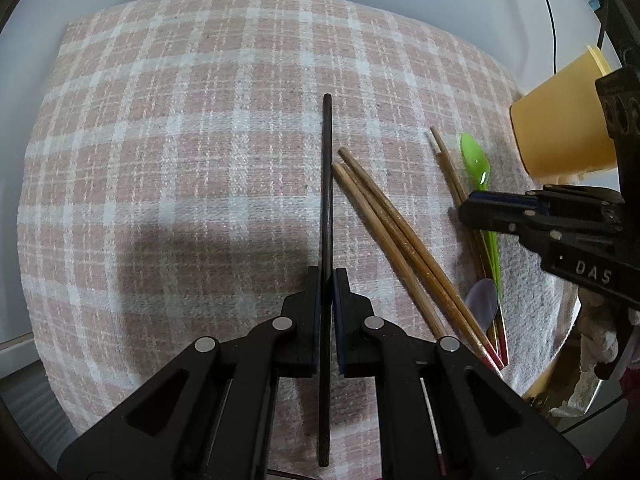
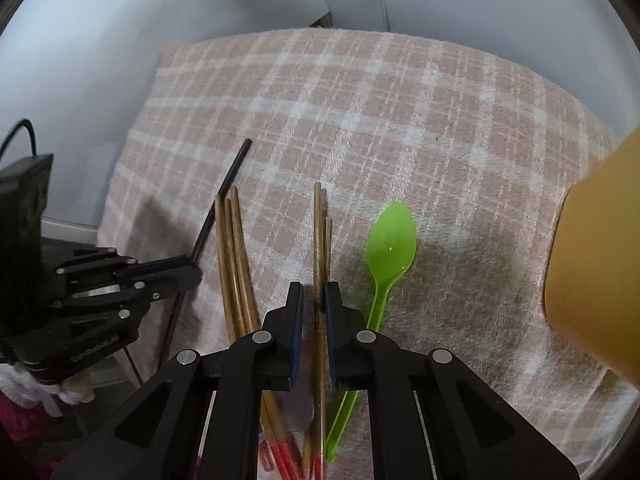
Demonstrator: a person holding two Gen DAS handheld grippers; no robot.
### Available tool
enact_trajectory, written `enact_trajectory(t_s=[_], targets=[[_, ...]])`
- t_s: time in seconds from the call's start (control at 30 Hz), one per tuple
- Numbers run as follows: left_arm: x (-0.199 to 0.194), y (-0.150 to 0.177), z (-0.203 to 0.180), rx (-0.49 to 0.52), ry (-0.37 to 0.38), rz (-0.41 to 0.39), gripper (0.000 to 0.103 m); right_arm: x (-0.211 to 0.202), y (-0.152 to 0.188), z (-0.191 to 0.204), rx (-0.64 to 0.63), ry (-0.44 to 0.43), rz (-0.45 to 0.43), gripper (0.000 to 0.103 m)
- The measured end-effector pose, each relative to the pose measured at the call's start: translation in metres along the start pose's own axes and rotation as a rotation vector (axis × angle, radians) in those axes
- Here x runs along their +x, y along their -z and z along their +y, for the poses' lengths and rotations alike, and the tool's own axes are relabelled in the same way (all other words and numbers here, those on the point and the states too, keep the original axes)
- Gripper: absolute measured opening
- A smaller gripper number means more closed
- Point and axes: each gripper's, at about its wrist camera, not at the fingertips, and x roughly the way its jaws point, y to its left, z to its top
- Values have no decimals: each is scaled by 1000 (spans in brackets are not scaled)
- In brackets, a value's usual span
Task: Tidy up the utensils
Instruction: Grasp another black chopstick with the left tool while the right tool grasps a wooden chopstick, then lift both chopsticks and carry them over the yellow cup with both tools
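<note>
While the left wrist view looks down on the checked cloth (image 1: 180, 140), my left jaws (image 1: 327, 280) are clamped on a black chopstick (image 1: 327, 168) running straight ahead. Two wooden chopsticks (image 1: 392, 232) lie just beside it. Beyond them lie a green spoon (image 1: 476, 162) and a yellow cup (image 1: 560, 128).

From the right wrist view, my right jaws (image 2: 314, 296) are closed on a wooden chopstick pair (image 2: 318, 220), the spoon just right of them.

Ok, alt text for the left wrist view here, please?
The left gripper is shut on a black chopstick above a pink plaid cloth. To its right lie two brown chopsticks and a green spoon; the right gripper grips another chopstick beside an orange cup.
</note>
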Motion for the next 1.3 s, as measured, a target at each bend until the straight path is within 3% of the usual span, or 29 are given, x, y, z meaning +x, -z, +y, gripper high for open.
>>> enact_trajectory(t_s=[0.27,0.67,0.97,1.3], targets=[[-13,15,20,-10,-3,-1,7,-2,-2,-15,48,-4,-12,8],[-17,18,19,-7,-6,0,7,6,-8,0,-42,92,19,8],[-15,13,15,-1,-19,2,7,6,-8,-15,12,78,50,3],[-11,-24,-6,54,-50,16,7,12,-19,-4,-19,115,65,3]])
